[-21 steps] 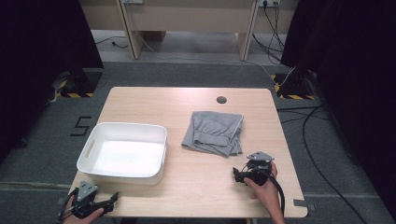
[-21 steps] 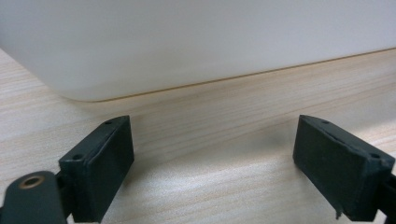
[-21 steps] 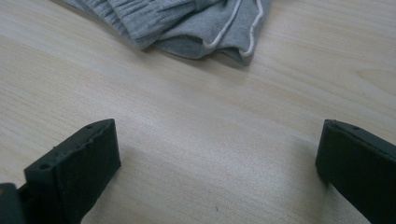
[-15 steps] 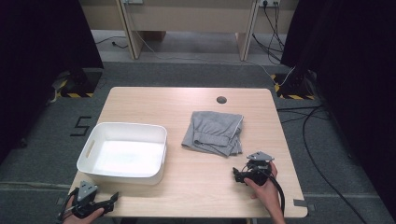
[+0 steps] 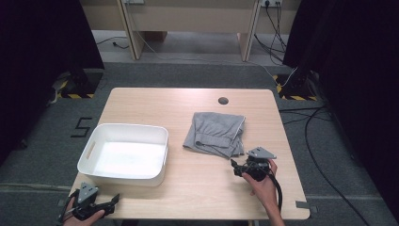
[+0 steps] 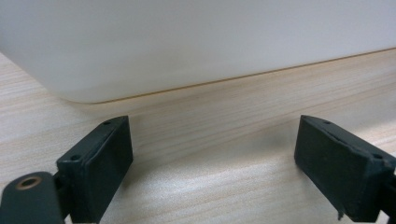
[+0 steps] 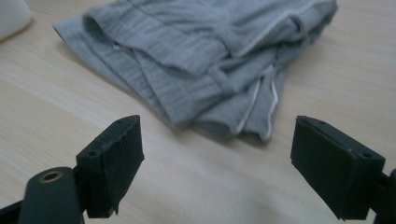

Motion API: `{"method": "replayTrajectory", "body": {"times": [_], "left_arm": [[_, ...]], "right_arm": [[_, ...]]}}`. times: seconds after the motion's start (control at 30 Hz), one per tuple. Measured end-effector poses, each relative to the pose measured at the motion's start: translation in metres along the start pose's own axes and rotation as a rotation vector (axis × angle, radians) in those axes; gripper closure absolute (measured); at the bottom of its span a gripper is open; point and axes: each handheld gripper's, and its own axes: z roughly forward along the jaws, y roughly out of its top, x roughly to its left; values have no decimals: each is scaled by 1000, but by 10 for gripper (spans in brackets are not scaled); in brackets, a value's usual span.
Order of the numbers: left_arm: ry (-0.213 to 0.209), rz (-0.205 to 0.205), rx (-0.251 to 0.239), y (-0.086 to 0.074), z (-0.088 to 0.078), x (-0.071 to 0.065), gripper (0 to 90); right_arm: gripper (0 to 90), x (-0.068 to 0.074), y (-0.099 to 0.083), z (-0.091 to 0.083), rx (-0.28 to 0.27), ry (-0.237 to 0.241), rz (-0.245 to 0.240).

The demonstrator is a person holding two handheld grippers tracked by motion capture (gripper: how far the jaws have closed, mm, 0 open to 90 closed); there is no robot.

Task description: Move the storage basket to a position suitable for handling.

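Jaws of the right gripper (image 5: 236, 168) stand wide apart with nothing between them, lower right of the high view, just below the folded grey cloth (image 5: 216, 133). Left gripper (image 5: 113, 201), likewise released, sits at bottom left beside the white tub (image 5: 162, 155).

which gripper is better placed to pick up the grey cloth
Right. The right gripper sits just short of the folded grey cloth, jaws open and facing it. The left gripper is at the near table edge by the white bin.
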Motion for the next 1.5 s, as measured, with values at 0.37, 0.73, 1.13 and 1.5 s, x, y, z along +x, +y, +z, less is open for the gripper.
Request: {"method": "replayTrajectory", "body": {"times": [0.37,0.73,1.13,1.5], "left_arm": [[-3,2,-3,0,0,0,104],[-4,5,-3,-1,0,1,104],[-8,11,-8,-1,0,1,104],[-8,10,-5,-1,0,1,104]], "right_arm": [[219,8,40,23,-10,-7,-29],[238,14,81,66,15,-13,-57],[245,13,92,130,153,-53,-14],[244,14,73,118,105,-24,30]]}}
